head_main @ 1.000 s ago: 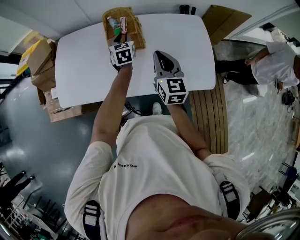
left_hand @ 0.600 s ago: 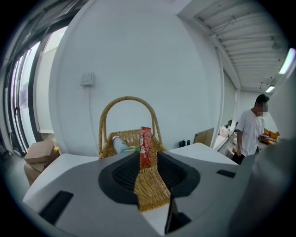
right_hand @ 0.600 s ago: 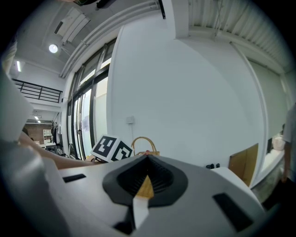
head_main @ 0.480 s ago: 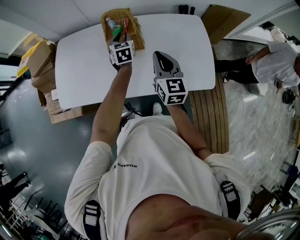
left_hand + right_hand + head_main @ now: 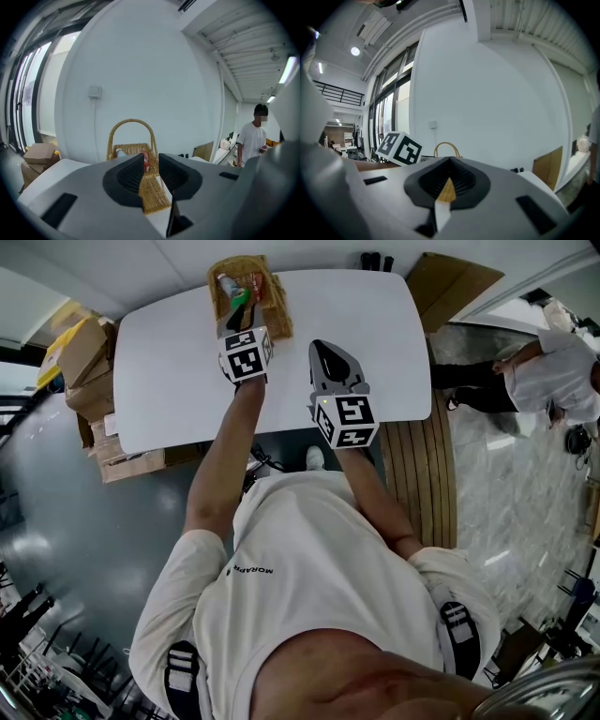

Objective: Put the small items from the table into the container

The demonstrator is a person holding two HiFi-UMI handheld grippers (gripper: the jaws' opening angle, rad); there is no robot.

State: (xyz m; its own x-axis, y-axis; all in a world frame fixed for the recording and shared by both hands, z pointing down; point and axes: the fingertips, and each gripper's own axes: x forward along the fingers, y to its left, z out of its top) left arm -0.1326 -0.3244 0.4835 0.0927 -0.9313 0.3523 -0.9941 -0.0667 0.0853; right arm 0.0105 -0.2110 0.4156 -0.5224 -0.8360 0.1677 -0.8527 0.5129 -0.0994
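Both arms are seen stretched forward, the left arm (image 5: 217, 460) reaching farther than the right arm (image 5: 373, 491). The left claw (image 5: 151, 169) is tipped slightly downward, its jaws closing with nothing between them. The right claw (image 5: 449, 182) is held nearly level, jaws together, empty.

The right hand-held gripper (image 5: 450, 165) has a smooth, matt grey plastic shell, and its pads (image 5: 469, 183) are black, ribbed and rubbery-looking. Its marker cube (image 5: 345, 420) carries flat black-and-white print with no shine. Under it the bench (image 5: 169, 371) is white, smooth and matt. Ahead and to its left, the basket (image 5: 278, 310) is tan woven wicker, rough and open-textured. Further left, the cardboard boxes (image 5: 80, 352) are dull brown. Just to its right lie wooden boards (image 5: 422, 465), pale brown slats. Beyond those the stone floor (image 5: 506, 493) is glossy and veined; the grey floor (image 5: 56, 521) on the other side is smooth with a soft sheen. Behind it, the shirt (image 5: 309, 568) is white matt cloth
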